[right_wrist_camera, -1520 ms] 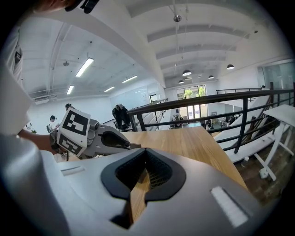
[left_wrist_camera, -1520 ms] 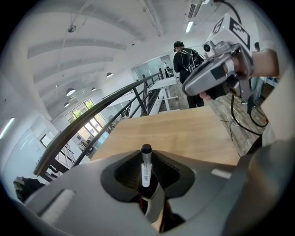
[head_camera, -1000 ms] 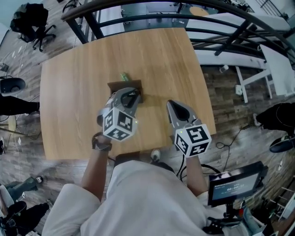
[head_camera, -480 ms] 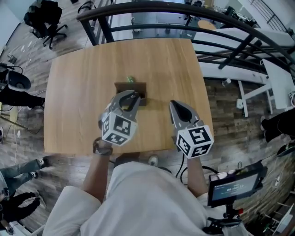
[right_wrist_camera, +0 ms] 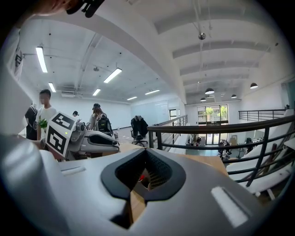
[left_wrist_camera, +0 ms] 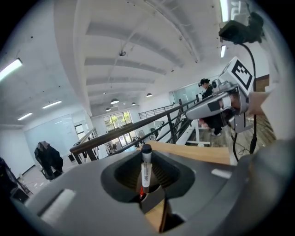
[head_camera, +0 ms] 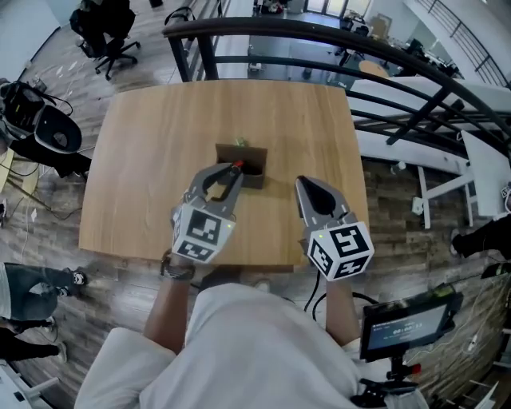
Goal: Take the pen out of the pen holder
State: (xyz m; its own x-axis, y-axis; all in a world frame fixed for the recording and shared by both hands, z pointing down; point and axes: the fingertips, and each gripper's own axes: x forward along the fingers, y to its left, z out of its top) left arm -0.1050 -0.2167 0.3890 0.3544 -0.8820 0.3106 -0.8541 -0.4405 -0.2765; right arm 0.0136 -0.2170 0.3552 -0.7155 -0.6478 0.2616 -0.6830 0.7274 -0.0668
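Note:
A brown pen holder (head_camera: 249, 162) stands near the middle of the wooden table (head_camera: 152, 144), with something green (head_camera: 239, 144) at its far edge. My left gripper (head_camera: 232, 170) is at the holder's near left side, shut on a pen. In the left gripper view the pen (left_wrist_camera: 146, 170) stands upright between the jaws: white barrel, black cap on top, red at the bottom. Its red end (head_camera: 236, 165) shows at the jaw tips in the head view. My right gripper (head_camera: 303, 182) hovers to the right of the holder, shut and holding nothing.
A dark metal railing (head_camera: 319, 40) runs past the table's far and right sides. White benches (head_camera: 447, 168) lie beyond it. An office chair (head_camera: 104, 24) stands at the far left. A small screen (head_camera: 407, 323) sits at the lower right.
The pen's red end now shows at the left gripper's tips, beside the holder instead of over it. The right gripper has kept its place. The head camera has shifted.

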